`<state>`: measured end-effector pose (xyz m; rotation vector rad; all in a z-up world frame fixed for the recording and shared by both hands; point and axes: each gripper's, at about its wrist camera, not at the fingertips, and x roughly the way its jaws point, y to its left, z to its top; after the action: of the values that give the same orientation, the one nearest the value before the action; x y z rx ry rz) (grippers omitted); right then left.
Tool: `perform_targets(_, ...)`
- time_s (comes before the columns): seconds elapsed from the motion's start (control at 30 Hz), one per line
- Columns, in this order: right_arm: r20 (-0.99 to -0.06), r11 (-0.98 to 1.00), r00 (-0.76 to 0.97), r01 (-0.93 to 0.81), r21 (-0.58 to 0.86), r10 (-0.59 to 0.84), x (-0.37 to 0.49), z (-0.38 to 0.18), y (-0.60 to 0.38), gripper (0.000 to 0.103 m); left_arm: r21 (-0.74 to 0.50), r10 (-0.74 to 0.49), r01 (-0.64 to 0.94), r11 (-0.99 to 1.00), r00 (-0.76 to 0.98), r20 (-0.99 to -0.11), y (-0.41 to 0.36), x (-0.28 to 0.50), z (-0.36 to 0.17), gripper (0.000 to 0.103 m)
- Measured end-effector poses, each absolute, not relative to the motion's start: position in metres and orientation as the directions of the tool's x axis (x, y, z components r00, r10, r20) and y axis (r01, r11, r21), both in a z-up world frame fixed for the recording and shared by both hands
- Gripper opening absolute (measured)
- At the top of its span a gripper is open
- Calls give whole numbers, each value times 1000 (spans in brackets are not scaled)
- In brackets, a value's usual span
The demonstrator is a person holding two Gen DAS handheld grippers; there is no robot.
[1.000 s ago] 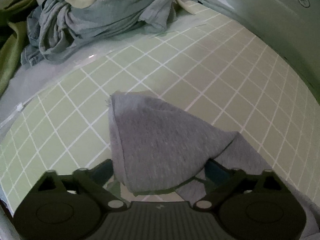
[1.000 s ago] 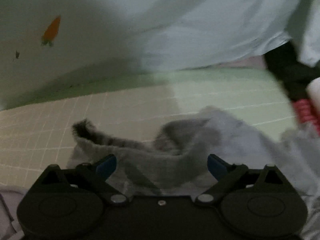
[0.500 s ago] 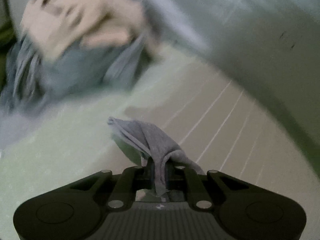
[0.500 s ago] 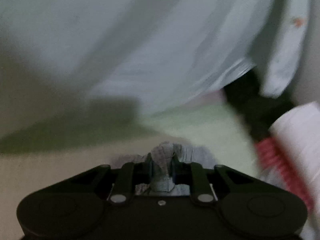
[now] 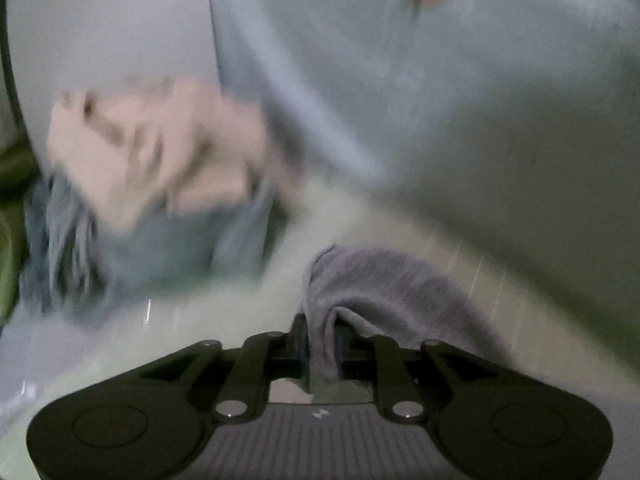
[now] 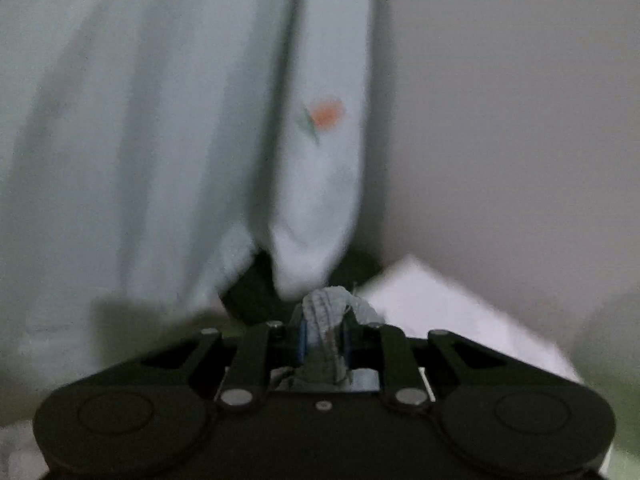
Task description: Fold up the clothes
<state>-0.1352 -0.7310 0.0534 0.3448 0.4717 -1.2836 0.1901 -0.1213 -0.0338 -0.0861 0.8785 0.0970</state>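
- Grey cloth (image 5: 372, 284) sits pinched between the jaws of the left gripper (image 5: 320, 344), which are closed tight on a bunched fold; from the jaws it humps up ahead and trails off to the right and down over the pale green gridded surface (image 5: 496, 280).
- The right gripper (image 6: 323, 340) has its jaws closed on a narrow wad of the same grey cloth (image 6: 326, 308); only a small tuft pokes out ahead of the jaws, and nothing of the cloth's spread shows in this view.
- Only the left wrist view shows the heap of clothes (image 5: 152, 200), ahead and left of the jaws: a cream piece on top of blue-grey ones, all blurred.
- Both views show a pale sheet with orange carrot prints (image 6: 192, 120) hanging ahead of the jaws; in the left view it fills the upper right.
- Only the right wrist view shows a dark object (image 6: 252, 296) just ahead-left of the jaws, too blurred to identify, a white shape (image 6: 452, 308) ahead-right, and a plain beige wall (image 6: 500, 120) beyond.
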Motion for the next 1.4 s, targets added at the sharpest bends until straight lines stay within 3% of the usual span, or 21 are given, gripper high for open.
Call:
perform_targets(0.03, -554, 270, 209, 962, -31, -806, -134, 43, -729, 29, -33, 49, -126, 992, 594, -803, -120, 187, -45, 25)
perform_targets(0.1, -606, 314, 213, 947, -64, -766, -132, 23, -720, 56, -32, 47, -140, 990, 524, -850, -117, 180, -64, 33)
perform_targets(0.17, -611, 363, 250, 929, -67, -751, -131, 13, -705, 72, -28, 56, -157, 987, 503, -862, -116, 171, -71, 44)
perform_targets(0.2, -610, 381, 268, 923, -60, -745, -131, 11, -699, 78, -28, 57, -160, 987, 505, -861, -116, 167, -71, 56)
perform_targets(0.23, -616, 399, 282, 915, -57, -736, -127, 8, -695, 80, -29, 58, -162, 986, 508, -860, -116, 164, -72, 67)
perform_targets(0.33, -636, 453, 320, 890, -51, -702, -114, -3, -683, 80, -49, 45, -167, 985, 514, -857, -114, 161, -72, 75)
perform_targets(0.47, -662, 522, 368, 852, -41, -653, -97, -16, -668, 88, -107, 2, -182, 977, 513, -859, -114, 171, -74, 78)
perform_targets(0.67, -705, 600, 415, 800, -18, -575, -61, -30, -648, 88, -203, -99, -163, 966, 492, -865, -129, 190, -83, 79)
perform_targets(0.77, -717, 612, 421, 791, -10, -556, -47, -35, -648, 90, -199, -82, -200, 960, 476, -876, -130, 194, -92, 79)
perform_targets(0.8, -723, 612, 418, 791, -8, -549, -45, -36, -647, 91, -204, -83, -212, 956, 471, -878, -129, 195, -95, 75)
perform_targets(0.87, -741, 609, 400, 793, -14, -539, -39, -43, -651, 91, -216, -87, -233, 948, 463, -882, -128, 198, -99, 54)
perform_targets(0.93, -764, 611, 388, 792, -11, -516, -36, -50, -657, 87, -229, -94, -248, 941, 458, -884, -127, 203, -102, 12)
perform_targets(0.97, -775, 613, 388, 790, 1, -499, -34, -54, -660, 75, -232, -95, -250, 940, 461, -882, -129, 207, -101, 12)
perform_targets(1.03, -795, 611, 384, 791, 22, -468, -32, -60, -666, 37, -242, -108, -223, 944, 486, -868, -135, 216, -95, 12)
perform_targets(1.07, -804, 606, 379, 795, 30, -458, -30, -63, -669, 4, -246, -116, -199, 949, 507, -854, -142, 223, -90, 11)
perform_targets(1.23, -773, 611, 388, 792, 1, -502, -23, -56, -680, 1, -286, -178, -66, 956, 644, -744, -156, 242, -45, 11)
perform_targets(1.4, -634, 560, 380, 822, -102, -673, -33, -14, -682, 0, -294, -213, 38, 955, 778, -592, -153, 241, 6, 12)
